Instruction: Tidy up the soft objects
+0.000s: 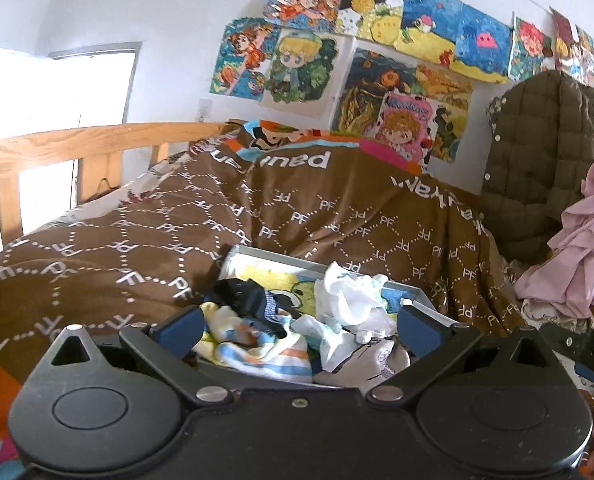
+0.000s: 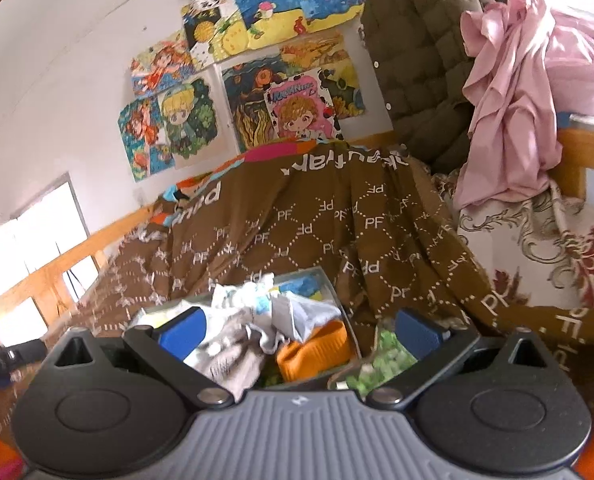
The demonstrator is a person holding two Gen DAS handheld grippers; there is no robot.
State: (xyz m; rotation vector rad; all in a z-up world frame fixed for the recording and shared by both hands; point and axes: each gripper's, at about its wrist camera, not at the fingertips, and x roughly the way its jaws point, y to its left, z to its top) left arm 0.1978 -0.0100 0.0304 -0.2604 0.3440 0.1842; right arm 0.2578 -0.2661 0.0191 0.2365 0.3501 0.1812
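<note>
Both my claws gape wide and empty, left gripper [image 1: 297, 330] and right gripper [image 2: 299, 330], low-centre over the tray [image 1: 417, 294]; that white cloth [image 1: 353, 300] could snag and spill out.

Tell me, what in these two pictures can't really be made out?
- Tray floor: left wrist view, covered by the striped cloth and white cloth.
- Orange item: right wrist view, partly under the grey-white cloth; its kind is unclear.
- Green stuff: right wrist view, cut off by the right gripper.
- Window: left wrist view, washed out by glare.
</note>
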